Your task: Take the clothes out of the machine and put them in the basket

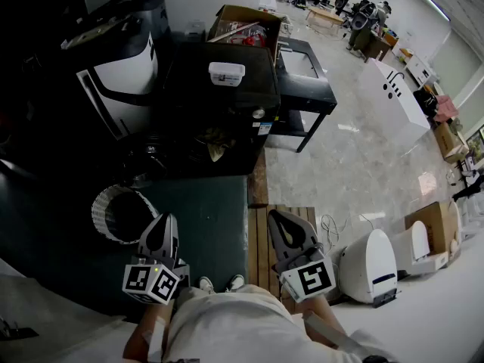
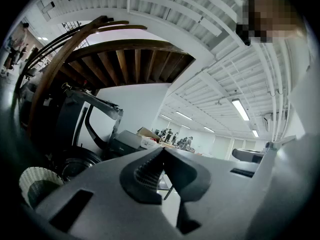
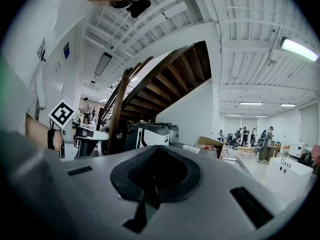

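Note:
The dark washing machine [image 1: 227, 104] stands ahead of me, and a tan piece of clothing [image 1: 215, 145] shows at its front opening. A white woven basket [image 1: 112, 212] sits on the dark mat to its lower left and also appears at the left gripper view's bottom left as the basket [image 2: 36, 184]. My left gripper [image 1: 165, 225] is held level near my body, just right of the basket, shut with nothing in it [image 2: 162, 159]. My right gripper [image 1: 281, 221] is level over the wooden pallet, jaws together and empty [image 3: 155, 170].
A white box [image 1: 226, 72] lies on top of the machine. A black-and-white appliance [image 1: 121, 74] stands at the left, a cardboard box [image 1: 246, 25] behind, a black table [image 1: 306, 82] to the right. White toilets [image 1: 370, 267] are on the floor at the right. People work far back.

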`<state>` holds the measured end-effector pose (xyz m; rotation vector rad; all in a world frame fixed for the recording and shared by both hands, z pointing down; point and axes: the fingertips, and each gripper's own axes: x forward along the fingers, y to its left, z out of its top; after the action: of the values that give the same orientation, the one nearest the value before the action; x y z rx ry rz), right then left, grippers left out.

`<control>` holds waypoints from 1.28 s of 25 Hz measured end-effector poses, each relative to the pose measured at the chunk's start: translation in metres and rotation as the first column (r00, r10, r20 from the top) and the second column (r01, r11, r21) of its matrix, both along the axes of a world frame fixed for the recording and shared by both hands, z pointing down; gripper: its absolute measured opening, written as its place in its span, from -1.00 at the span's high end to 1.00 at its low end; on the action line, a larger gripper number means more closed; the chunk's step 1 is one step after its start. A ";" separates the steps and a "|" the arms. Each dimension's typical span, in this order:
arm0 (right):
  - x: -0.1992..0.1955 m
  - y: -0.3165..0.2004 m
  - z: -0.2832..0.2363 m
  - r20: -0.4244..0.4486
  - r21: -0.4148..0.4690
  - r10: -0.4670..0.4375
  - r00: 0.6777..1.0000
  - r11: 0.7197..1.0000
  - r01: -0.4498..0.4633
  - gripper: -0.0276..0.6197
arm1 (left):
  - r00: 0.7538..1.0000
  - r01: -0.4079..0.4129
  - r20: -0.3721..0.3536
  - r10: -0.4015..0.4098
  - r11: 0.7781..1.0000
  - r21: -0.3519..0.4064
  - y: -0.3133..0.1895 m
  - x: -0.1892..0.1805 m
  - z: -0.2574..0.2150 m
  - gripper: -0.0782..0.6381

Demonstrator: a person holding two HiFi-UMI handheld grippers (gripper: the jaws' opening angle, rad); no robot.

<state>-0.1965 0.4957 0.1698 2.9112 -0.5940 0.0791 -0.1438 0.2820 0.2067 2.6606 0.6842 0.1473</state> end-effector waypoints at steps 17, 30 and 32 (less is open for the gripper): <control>-0.018 0.015 0.010 0.033 0.079 -0.004 0.999 0.997 0.001 0.87 | 0.999 -0.002 0.037 0.002 1.000 0.006 0.009 -0.009 0.014 0.75; -0.011 0.064 0.013 0.018 0.102 0.010 1.000 0.995 -0.012 0.87 | 0.993 0.042 0.113 -0.016 0.972 -0.230 0.027 0.024 0.029 -0.71; -0.007 0.072 0.016 0.023 0.112 0.004 1.000 0.994 -0.007 0.87 | 0.994 0.037 0.108 -0.013 0.974 -0.224 0.031 0.030 0.032 -0.76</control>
<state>-0.2033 0.5673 0.1855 3.0245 -0.6129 0.0830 -0.1142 0.3126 0.2383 2.4239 0.5948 0.1906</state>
